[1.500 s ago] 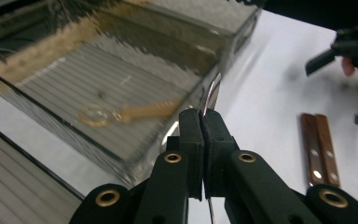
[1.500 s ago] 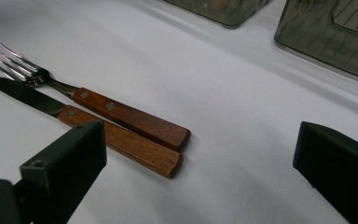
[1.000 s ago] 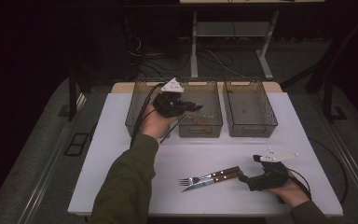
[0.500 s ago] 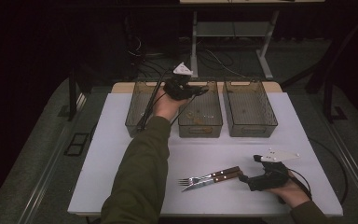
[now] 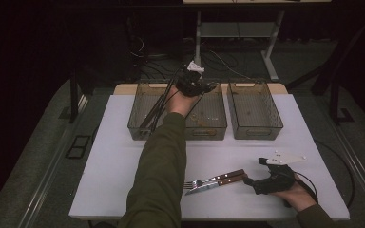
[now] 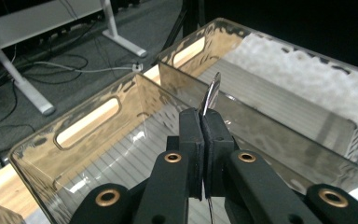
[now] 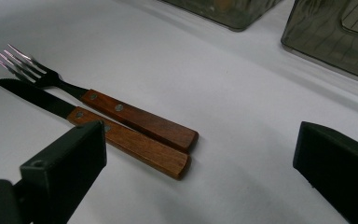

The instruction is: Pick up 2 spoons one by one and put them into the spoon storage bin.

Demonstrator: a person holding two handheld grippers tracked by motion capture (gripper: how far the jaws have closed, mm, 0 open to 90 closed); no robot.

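Item: cutlery sorting into bins. Landmark for all places: the middle bin (image 5: 204,111), smoky clear plastic, second of three in a row at the far side of the white table (image 5: 119,156).

Left gripper (image 6: 204,122): I have it above the middle bin, toward its far end. Its pads are pressed together on a thin metal utensil (image 6: 212,95), held edge-on and poking up past the fingertips; I cannot tell from this angle whether it is a spoon, knife or fork. In the high view the same gripper (image 5: 208,88) sits over the bin's rear rim.

Right gripper (image 5: 248,180): parked on the table, well nearer to me than the middle bin and off to its right. Its jaws stand spread wide, holding nothing.

Fork (image 7: 98,100) and knife (image 7: 116,133): wooden handles, lying side by side and touching, on the table on my side of the middle bin, just ahead of the right gripper's spread jaws.

Step in hand, as I judge it: delivering the pinched utensil into the middle bin.

Next move, as I judge it: lower slightly inside the walls, then part the pads so the piece drops flat rather than catching the rim.
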